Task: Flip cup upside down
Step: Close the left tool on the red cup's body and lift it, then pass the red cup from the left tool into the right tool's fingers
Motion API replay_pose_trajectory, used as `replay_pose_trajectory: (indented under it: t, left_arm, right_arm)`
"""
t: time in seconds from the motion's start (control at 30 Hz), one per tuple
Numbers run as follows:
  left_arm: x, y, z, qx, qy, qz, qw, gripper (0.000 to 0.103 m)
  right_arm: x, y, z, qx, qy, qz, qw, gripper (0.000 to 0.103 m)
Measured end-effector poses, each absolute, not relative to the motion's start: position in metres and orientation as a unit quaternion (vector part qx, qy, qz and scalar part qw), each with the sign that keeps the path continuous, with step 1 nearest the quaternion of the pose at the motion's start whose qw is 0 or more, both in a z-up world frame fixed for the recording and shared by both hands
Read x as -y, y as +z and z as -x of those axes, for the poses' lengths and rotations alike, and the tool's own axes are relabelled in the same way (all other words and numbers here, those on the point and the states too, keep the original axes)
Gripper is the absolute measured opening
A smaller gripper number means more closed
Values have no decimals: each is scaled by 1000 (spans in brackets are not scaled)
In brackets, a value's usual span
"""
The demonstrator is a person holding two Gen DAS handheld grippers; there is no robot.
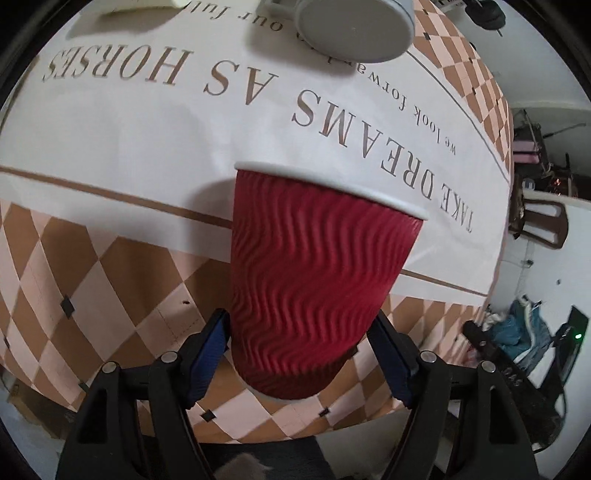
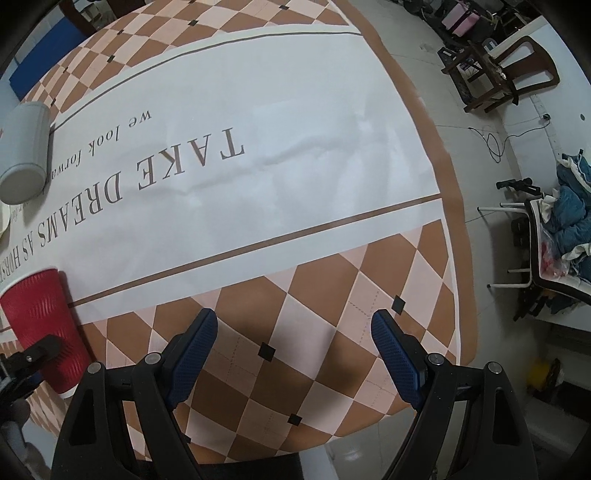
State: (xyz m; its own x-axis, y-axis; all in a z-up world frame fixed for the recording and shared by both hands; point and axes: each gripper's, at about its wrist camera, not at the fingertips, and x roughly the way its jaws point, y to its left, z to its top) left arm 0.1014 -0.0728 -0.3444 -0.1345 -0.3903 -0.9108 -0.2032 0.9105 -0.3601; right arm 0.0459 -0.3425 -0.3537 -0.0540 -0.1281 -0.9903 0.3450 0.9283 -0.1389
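A red ribbed paper cup (image 1: 310, 269) with a white rim fills the middle of the left wrist view. My left gripper (image 1: 299, 332) is shut on the red cup near its base, blue pads on both sides. The cup lies tilted, rim pointing away from me over the tablecloth. It also shows at the left edge of the right wrist view (image 2: 40, 317), with a left finger on it. My right gripper (image 2: 295, 332) is open and empty above the checkered part of the cloth.
The table carries a white and brown checkered cloth (image 2: 295, 155) with printed words. A grey mug (image 1: 354, 26) lies on its side at the far end; it also shows in the right wrist view (image 2: 26, 151). Chairs (image 2: 509, 74) and clothes stand off the table's right edge.
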Motion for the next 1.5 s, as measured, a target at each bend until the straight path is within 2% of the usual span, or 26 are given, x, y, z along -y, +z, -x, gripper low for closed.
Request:
replay_pose_trajectory:
  t: [0.13, 0.2, 0.23, 0.47, 0.53, 0.6, 0.67, 0.77, 0.87, 0.97, 1.0, 1.13, 1.3, 1.43, 1.5]
  left_arm:
    - [75, -340, -100, -743, -81, 163, 644, 86]
    - [79, -339, -99, -740, -85, 155, 649, 96]
    - [80, -337, -99, -737, -87, 150, 653, 98]
    - [68, -287, -89, -703, -111, 127, 691, 99]
    - [61, -263, -85, -681, -113, 109, 715, 100]
    - [45, -232, -77, -646, -97, 70, 754, 101]
    - [27, -212, -66, -610, -54, 11, 790, 101]
    - [8, -218, -52, -581, 2, -50, 812, 101]
    - [-14, -257, -44, -611, 30, -57, 789, 101]
    - [-28, -293, -36, -637, 41, -47, 768, 101]
    - [-30, -305, -33, -645, 48, -48, 761, 101]
    - [-34, -331, -20, -665, 59, -13, 744, 101]
    - [-39, -345, -20, -673, 91, 19, 734, 102]
    - [-45, -355, -20, -679, 111, 35, 725, 102]
    - [-49, -358, -20, -679, 124, 39, 723, 102]
  right_arm:
    - [351, -348, -50, -704, -175, -82, 684, 87]
    - [358, -344, -63, -704, -175, -83, 684, 87]
    - [360, -343, -64, -703, -174, -84, 684, 87]
    - [355, -325, -70, -690, -151, -87, 702, 88]
    - [343, -308, -70, -673, -121, -72, 727, 94]
    - [324, -288, -73, -652, -84, -27, 753, 98]
    - [290, -265, -73, -626, -39, 68, 776, 98]
    - [230, -248, -66, -594, 43, 219, 773, 98]
    - [161, -253, -39, -530, 129, 429, 720, 98]
    - [111, -288, 3, -438, 201, 641, 598, 94]
    - [102, -302, 15, -395, 219, 701, 552, 90]
    - [101, -344, 48, -223, 284, 852, 380, 87]
    - [122, -382, 56, -51, 336, 918, 202, 86]
    - [137, -412, 40, 34, 346, 930, 118, 86]
    - [137, -426, 35, 51, 349, 930, 100, 75]
